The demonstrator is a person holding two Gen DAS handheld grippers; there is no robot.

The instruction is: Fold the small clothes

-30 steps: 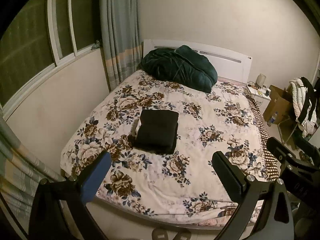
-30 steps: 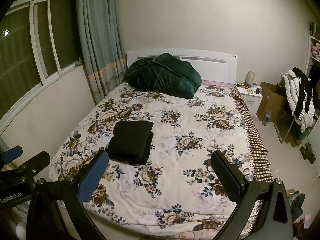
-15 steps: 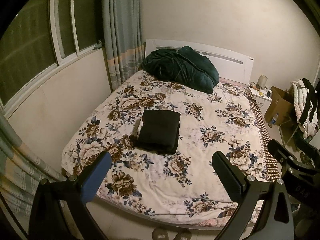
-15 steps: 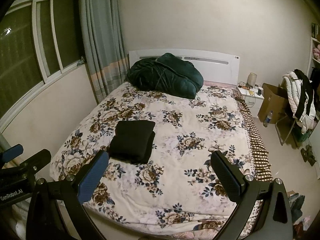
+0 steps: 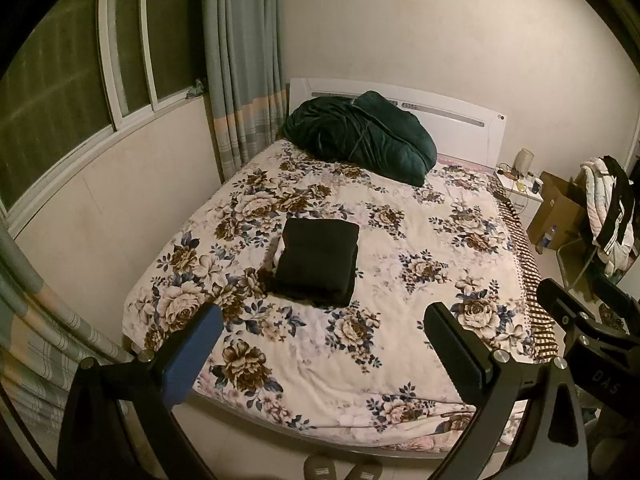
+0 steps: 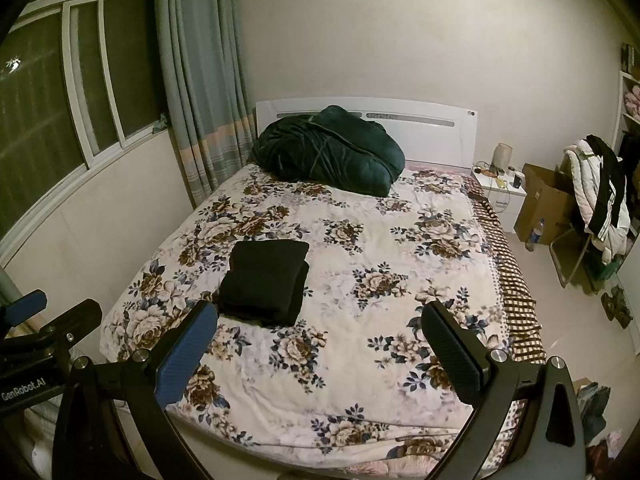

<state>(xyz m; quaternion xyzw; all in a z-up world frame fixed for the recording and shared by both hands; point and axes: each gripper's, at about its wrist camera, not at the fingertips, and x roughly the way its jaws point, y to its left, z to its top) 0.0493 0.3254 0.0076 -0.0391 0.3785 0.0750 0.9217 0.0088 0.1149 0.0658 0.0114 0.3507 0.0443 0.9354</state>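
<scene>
A stack of folded black clothes lies on the floral bedspread, left of the bed's middle; a bit of white cloth shows at its left edge. It also shows in the right wrist view. My left gripper is open and empty, held above the foot of the bed, well short of the stack. My right gripper is open and empty, likewise above the foot of the bed. The right gripper shows at the right edge of the left wrist view, and the left gripper at the left edge of the right wrist view.
A dark green duvet is heaped at the white headboard. A window and curtains run along the left wall. A nightstand, cardboard box and a chair with jackets stand right of the bed. Slippers lie on the floor.
Both grippers have drifted slightly back and left; the bed sits a little further right in both views. The stack has not moved. Both grippers stay open.
</scene>
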